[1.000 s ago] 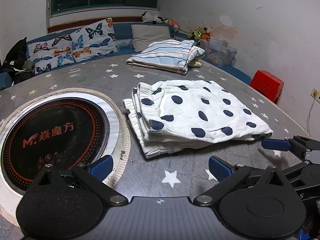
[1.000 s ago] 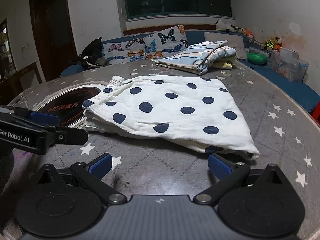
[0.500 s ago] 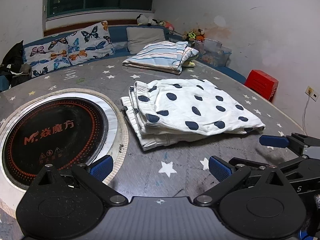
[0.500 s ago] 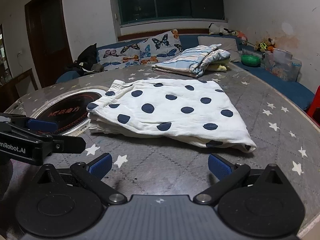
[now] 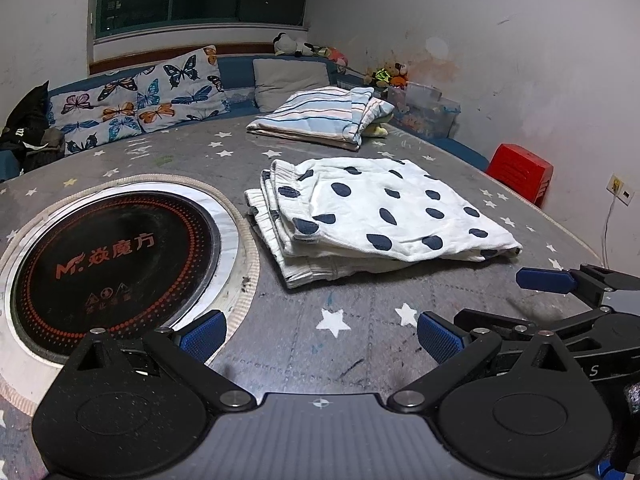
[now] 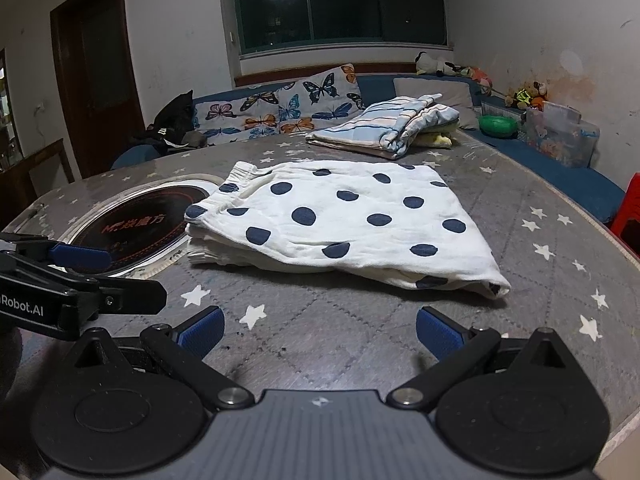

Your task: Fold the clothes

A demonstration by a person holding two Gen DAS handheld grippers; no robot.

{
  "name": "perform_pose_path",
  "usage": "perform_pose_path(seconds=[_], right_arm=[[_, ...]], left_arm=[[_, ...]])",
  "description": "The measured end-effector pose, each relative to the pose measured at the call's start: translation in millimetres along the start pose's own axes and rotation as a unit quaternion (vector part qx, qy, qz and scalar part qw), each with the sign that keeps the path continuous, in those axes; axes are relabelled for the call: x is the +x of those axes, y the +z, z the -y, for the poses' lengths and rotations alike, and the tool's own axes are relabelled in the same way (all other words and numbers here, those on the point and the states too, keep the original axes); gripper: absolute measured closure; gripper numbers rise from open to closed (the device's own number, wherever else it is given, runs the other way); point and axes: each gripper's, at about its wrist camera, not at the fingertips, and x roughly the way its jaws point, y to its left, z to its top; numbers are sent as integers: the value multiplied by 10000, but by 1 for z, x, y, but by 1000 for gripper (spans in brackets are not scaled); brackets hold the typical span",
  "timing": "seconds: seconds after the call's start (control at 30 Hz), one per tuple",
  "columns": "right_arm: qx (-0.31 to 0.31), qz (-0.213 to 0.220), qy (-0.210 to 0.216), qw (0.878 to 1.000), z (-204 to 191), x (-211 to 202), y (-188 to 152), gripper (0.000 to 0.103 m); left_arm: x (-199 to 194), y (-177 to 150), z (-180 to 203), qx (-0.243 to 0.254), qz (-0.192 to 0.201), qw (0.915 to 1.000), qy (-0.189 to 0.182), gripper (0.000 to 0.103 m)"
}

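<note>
- Polka-dot garment [image 5: 384, 208] [image 6: 340, 224]: white cloth with dark blue dots, folded into a flat stack of several layers; gathered waistband edge turned toward the round burner plate [image 5: 108, 256] [image 6: 136, 224], which is set into the table just beside it.
- Table [image 5: 360, 344] [image 6: 360, 332]: grey quilted cover printed with white stars; the garment lies near its middle.
- Striped garment [image 5: 320, 120] [image 6: 384, 128]: a second folded pile, blue and white, farther back on the table, well apart from the dotted one.
- Left gripper [image 5: 320, 332] [image 6: 80, 256]: fingers spread wide, holding nothing, above bare table in front of the garment and clear of it.
- Right gripper [image 6: 320, 330] [image 5: 544, 280]: fingers likewise spread, empty, near the garment's near edge without touching it.
- Background: butterfly cushions [image 5: 140, 104] on a blue bench; a red stool [image 5: 520, 172] by the wall.
</note>
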Motion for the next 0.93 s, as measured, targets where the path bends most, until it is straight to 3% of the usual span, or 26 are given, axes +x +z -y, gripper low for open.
perform_pose_path(seconds=[0.93], right_arm=[[122, -37, 3, 9999, 3, 8, -2, 0]], left_arm=[[6, 3, -3, -81, -83, 9999, 15, 0]])
